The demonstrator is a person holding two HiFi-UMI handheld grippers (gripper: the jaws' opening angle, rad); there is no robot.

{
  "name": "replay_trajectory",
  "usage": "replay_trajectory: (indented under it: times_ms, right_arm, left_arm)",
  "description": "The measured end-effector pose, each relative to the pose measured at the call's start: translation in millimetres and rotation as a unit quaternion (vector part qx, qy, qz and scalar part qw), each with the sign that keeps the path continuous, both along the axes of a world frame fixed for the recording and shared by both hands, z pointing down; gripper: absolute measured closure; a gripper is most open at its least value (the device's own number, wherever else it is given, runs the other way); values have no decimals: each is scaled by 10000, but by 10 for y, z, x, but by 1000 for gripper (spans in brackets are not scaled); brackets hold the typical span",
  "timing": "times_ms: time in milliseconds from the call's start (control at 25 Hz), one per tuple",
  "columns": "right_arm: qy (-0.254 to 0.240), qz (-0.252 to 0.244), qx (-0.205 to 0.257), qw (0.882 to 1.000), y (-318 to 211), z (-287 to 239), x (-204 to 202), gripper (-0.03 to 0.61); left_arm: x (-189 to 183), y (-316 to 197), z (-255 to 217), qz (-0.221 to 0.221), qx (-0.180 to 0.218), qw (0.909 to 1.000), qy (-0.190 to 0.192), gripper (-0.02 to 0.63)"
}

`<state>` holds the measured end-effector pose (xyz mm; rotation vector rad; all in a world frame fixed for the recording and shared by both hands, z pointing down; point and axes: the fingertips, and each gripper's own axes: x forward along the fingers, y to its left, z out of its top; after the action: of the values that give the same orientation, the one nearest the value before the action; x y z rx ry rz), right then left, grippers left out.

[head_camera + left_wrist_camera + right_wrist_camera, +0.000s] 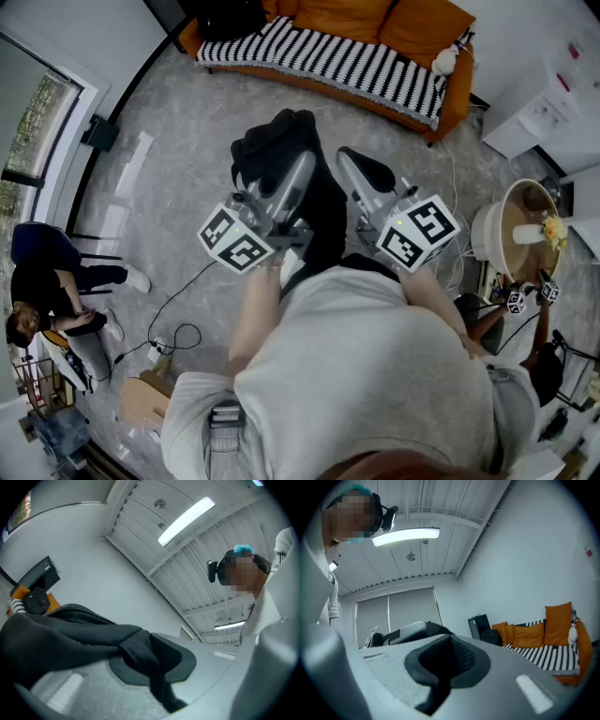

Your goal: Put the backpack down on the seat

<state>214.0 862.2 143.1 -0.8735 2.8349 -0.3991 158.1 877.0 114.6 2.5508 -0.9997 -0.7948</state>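
Far from me, the orange sofa (pixel 457 92) bears a striped blanket (pixel 328 58), cushions (pixel 422 28) and a black bag (pixel 230 17) at its left end.

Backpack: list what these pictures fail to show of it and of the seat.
- Head view: the backpack has its bottom hidden behind the person's chest.
- Left gripper view: the left gripper pinches a black fold; strap or body, cannot tell.
- Head view: the sofa has its back cut off by the top edge.
- Right gripper view: only a dark sliver of the backpack shows behind the left gripper.
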Motion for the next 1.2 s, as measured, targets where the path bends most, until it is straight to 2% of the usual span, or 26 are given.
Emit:
replay_trajectory:
  times_ms: [440, 640, 960, 1200]
  right_arm:
    - [99, 144, 111, 9998, -168, 19, 227, 575]
    - [3, 236, 94, 9997, -187, 9, 339, 575]
    - [-187, 71, 9, 9998, -261, 25, 486, 575]
    - [-244, -354, -47, 9991, -165, 140, 544, 575]
  left_arm:
    - [277, -74, -71, 303, 186, 9994, -33, 597]
    - [322, -99, -92, 240, 201, 9995, -6, 597]
    - [543, -137, -7, 108, 208, 9996, -160, 597]
    - [678, -116, 165, -22, 53, 9999, -91, 597]
